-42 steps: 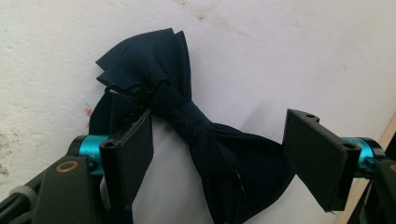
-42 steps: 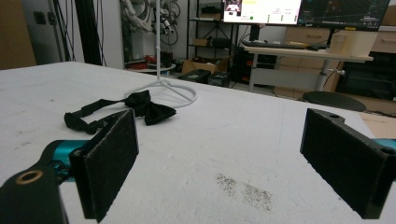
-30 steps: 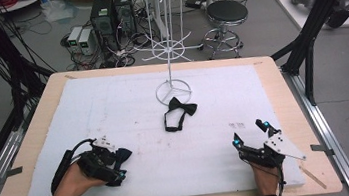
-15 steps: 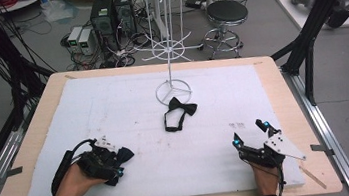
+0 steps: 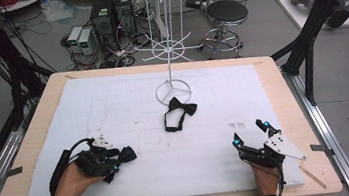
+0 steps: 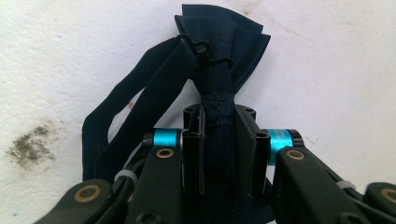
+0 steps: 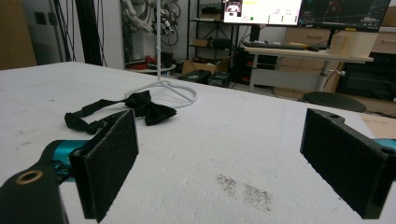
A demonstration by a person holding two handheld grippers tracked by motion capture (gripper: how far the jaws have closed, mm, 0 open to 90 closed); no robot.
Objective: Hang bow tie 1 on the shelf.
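We are pinching the navy bow tie (image 6: 219, 70) at its knot with the left tool (image 6: 219, 135), near-left on the worktop (image 5: 128, 108), jaws just closing, right tool (image 5: 251, 135) spread idle; trailing strap may snag when lifting.

The left gripper (image 5: 115, 161) lies low near the table's front-left corner, pointing toward the right edge; its jaws have just been closing and now pinch a dark bow tie (image 6: 219, 70) at its knot. The right gripper (image 5: 251, 134) rests near the front-right corner, pointing away from the front edge, jaws spread wide.
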